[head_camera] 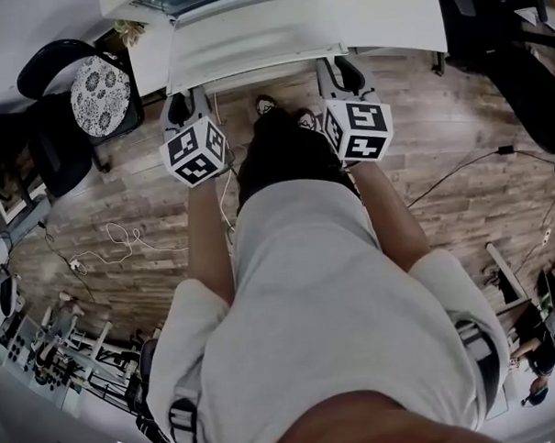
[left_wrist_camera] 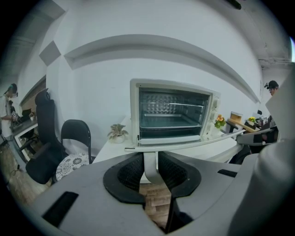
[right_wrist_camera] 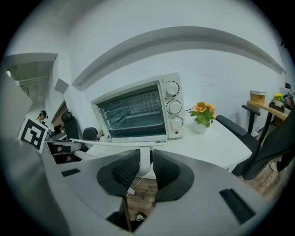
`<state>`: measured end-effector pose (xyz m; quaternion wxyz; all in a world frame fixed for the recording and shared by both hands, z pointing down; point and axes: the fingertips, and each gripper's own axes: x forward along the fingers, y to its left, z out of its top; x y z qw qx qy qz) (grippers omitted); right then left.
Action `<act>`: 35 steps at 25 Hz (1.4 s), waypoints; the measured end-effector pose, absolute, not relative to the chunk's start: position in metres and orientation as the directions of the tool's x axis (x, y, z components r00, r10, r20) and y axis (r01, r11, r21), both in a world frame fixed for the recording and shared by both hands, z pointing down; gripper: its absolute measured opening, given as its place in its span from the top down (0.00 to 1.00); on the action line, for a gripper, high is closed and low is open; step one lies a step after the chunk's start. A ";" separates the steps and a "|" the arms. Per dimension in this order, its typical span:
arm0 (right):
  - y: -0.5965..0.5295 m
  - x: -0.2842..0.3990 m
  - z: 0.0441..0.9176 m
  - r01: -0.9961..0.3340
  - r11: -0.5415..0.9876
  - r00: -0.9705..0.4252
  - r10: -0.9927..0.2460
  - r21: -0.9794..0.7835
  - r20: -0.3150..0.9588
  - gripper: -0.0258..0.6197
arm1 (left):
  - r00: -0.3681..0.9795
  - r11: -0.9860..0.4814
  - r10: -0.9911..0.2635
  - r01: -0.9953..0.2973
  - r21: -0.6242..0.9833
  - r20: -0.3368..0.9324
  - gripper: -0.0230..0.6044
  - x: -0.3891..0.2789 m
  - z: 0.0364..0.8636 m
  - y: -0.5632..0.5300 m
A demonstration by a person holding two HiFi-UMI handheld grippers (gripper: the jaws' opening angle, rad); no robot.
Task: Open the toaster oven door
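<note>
The handle (left_wrist_camera: 192, 143), at 6 o'clock of the toaster oven (left_wrist_camera: 173, 113), is clamped by left claw (left_wrist_camera: 149, 168) and right claw (right_wrist_camera: 146, 167) for an even pull.

One toaster oven (right_wrist_camera: 138, 110), one handle (right_wrist_camera: 115, 141) along its door, and three knobs (right_wrist_camera: 174, 107) stacked down its side. Two grippers in play, the left gripper (left_wrist_camera: 150, 168) and the right gripper (right_wrist_camera: 145, 167), each with one marker cube (head_camera: 195, 152). Two potted plants: one flowering plant (right_wrist_camera: 203, 115), one small green plant (left_wrist_camera: 118, 132). Left of the table, two black chairs (left_wrist_camera: 76, 138), with one patterned cushion (left_wrist_camera: 71, 162).
</note>
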<state>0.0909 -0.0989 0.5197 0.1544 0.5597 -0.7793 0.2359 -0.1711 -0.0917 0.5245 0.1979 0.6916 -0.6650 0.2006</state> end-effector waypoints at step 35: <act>-0.082 0.087 0.552 -0.941 0.292 -0.337 -0.835 -0.169 0.435 0.83 | 0.056 -0.062 -0.876 -0.998 0.002 0.478 0.79 -0.175 0.557 -0.074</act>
